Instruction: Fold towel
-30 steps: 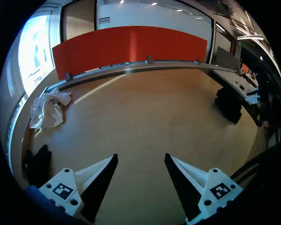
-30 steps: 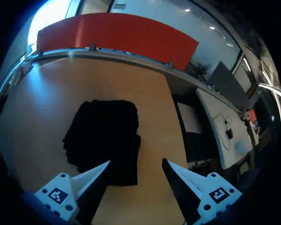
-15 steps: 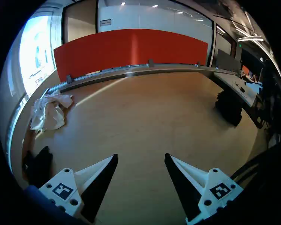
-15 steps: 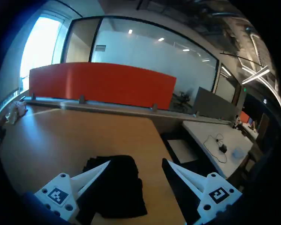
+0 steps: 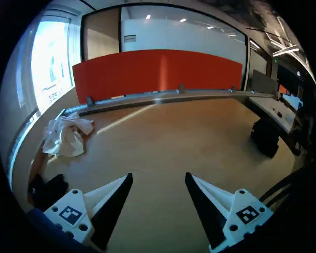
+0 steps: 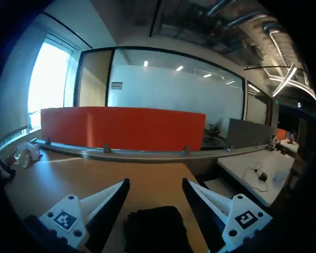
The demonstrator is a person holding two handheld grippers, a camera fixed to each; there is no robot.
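Left hand-held gripper: wide apart, empty, over the bare counter.
Right hand-held gripper: wide apart, empty, hovers above the black towel.
Black towel: at 6 o'clock, it looks folded.
White crumpled cloth: at 9 o'clock.
Next: probably pinch the cloth's corner.

The black towel is running off the lower edge in the right gripper view. A dark cloth is lying partly hidden behind the left gripper. Small items on the desk are showing too small to identify.
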